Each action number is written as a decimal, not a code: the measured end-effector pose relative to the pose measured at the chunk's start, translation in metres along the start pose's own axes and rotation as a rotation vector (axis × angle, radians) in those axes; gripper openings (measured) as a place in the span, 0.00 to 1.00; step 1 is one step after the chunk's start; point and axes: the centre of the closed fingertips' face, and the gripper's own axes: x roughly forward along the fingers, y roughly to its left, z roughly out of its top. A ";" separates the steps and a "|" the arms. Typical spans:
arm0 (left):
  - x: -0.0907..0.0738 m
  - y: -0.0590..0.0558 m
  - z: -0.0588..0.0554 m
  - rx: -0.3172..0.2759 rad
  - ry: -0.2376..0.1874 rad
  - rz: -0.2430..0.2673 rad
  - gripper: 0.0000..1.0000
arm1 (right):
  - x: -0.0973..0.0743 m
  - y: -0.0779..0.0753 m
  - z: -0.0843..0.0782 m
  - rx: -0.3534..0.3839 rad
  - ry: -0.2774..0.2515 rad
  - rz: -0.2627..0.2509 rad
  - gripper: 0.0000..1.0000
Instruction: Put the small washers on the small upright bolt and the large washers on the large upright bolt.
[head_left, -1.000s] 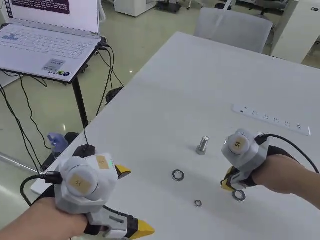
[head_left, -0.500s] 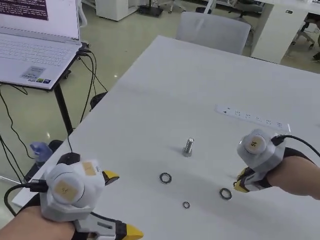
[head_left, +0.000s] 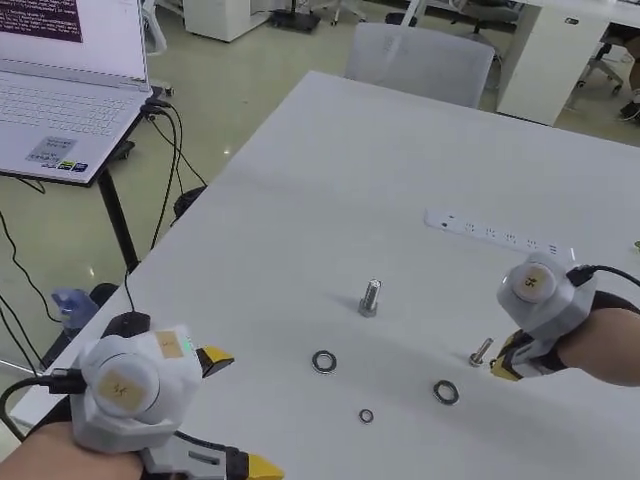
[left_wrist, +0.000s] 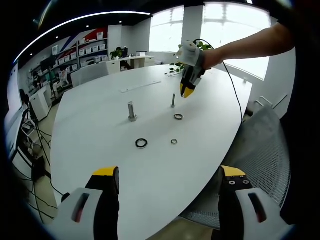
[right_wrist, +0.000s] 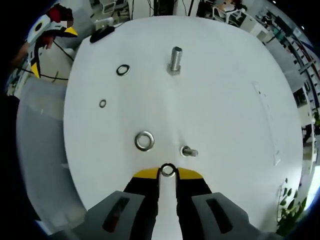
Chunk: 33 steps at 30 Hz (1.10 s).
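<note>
The large bolt (head_left: 369, 298) stands upright mid-table, and the small bolt (head_left: 481, 351) stands to its right. My right gripper (head_left: 504, 369) sits just right of the small bolt. In the right gripper view it (right_wrist: 168, 175) is shut on a small washer (right_wrist: 168, 170), with the small bolt (right_wrist: 189, 151) just ahead. Two large washers (head_left: 324, 361) (head_left: 446, 392) and another small washer (head_left: 366, 416) lie flat on the table. My left gripper (head_left: 240, 412) hangs open at the near left corner, holding nothing (left_wrist: 169, 175).
A white power strip (head_left: 490, 232) lies across the far right of the white table (head_left: 300, 200). An open laptop (head_left: 60, 110) on a stand, with trailing cables, is off the left edge. A grey chair (head_left: 420, 60) stands at the far end.
My right gripper has drawn back to the right, off the large washer it hovered over, and the small bolt now shows beside it. The head camera has shifted; the left gripper stays low.
</note>
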 end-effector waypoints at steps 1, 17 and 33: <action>0.000 0.000 0.000 0.004 0.000 0.000 0.81 | 0.000 -0.004 -0.001 0.004 -0.001 -0.002 0.12; 0.007 0.000 -0.002 -0.002 0.020 -0.001 0.78 | -0.006 -0.021 0.009 0.005 -0.026 -0.023 0.13; 0.009 -0.001 -0.003 -0.009 0.020 -0.016 0.83 | -0.004 -0.017 0.021 -0.008 -0.023 -0.013 0.13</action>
